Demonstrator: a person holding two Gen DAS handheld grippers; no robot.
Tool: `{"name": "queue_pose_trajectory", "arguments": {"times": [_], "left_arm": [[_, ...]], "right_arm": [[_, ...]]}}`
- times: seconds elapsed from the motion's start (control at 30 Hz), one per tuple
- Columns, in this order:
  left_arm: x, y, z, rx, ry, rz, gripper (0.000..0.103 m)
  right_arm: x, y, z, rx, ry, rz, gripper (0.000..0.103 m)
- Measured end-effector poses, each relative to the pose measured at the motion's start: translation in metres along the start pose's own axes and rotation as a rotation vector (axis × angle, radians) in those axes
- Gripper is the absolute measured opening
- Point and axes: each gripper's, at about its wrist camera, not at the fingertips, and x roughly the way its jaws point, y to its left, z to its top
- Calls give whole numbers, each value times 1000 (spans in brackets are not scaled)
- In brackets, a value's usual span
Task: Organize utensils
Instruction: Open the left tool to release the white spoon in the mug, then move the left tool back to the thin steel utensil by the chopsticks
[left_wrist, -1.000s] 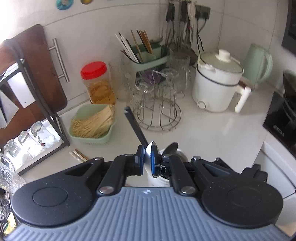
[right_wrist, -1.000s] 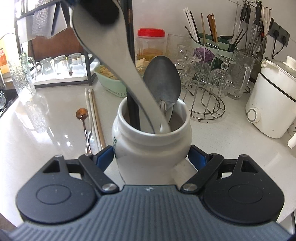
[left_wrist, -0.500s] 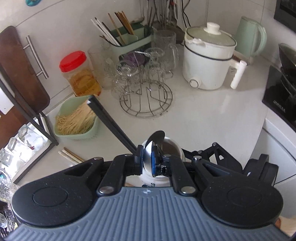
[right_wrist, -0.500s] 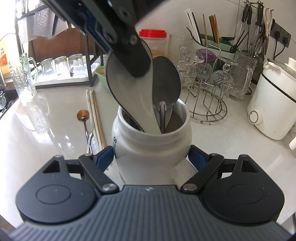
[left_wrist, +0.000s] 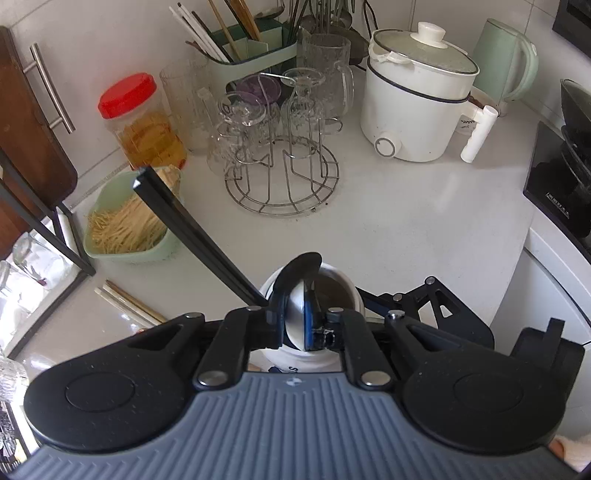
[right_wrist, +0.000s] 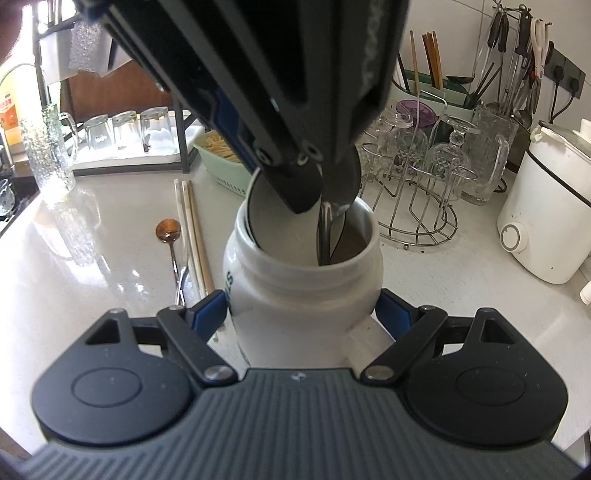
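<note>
Left tool (left_wrist: 295, 325): over the white jar's mouth, tips pointing down into it; jaws just been easing apart a little, spoon bowl between them and pads touching it.
Big spoon (left_wrist: 293, 321): shiny metal, round end up between the left tool's pads, handle down inside the jar.
Right tool (right_wrist: 303, 314): jaws wide apart, blue pads clamped on both sides of the white jar.
White jar (right_wrist: 295, 291): upright on the worktop, held between the right tool's pads, right under the left tool.
Second spoon (right_wrist: 340, 192): in the jar too, dark round end up, just beside the big spoon.
Black chopsticks (left_wrist: 188, 229): sticking out of the jar, leaning up and to the left of the left tool.
Small brown spoon (right_wrist: 168, 230): flat on the worktop, left of the jar and ahead of the right tool's left pad.
Pale chopsticks (right_wrist: 190, 229): flat on the worktop, just beside the small brown spoon, between it and the jar.
Wire glass rack (left_wrist: 284, 177): well ahead of the left tool, glasses upside down on it.
White pot (left_wrist: 413, 107): far ahead and right of the left tool.
Worktop (left_wrist: 406, 229): white and shiny.
</note>
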Motion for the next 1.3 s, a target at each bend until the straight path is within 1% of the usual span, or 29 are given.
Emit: {"name": "queue_pose_trajectory", "arguments": {"times": [0.13, 0.23, 0.37, 0.47, 0.67, 1.03, 1.1, 1.3], "left_arm": [[1, 3, 1, -27, 5, -30, 12], [0, 3, 1, -33, 3, -27, 13], [-5, 5, -1, -57, -10, -41, 19], [-10, 7, -2, -70, -25, -38, 22], [-18, 13, -5, -103, -38, -35, 22], [-58, 26, -9, -170, -118, -28, 23], [-65, 29, -12, -188, -130, -23, 27], [-73, 41, -26, -242, -137, 3, 29]], "right_arm": [[0, 0, 1, -3, 2, 3, 89], [0, 0, 1, -5, 3, 4, 89], [0, 0, 1, -8, 5, 7, 89], [0, -1, 1, -12, 5, 13, 89], [0, -1, 1, -13, 5, 16, 89], [0, -2, 2, -16, 14, 24, 89], [0, -3, 3, -20, 17, 30, 89], [1, -4, 4, -31, 27, 44, 89]]}}
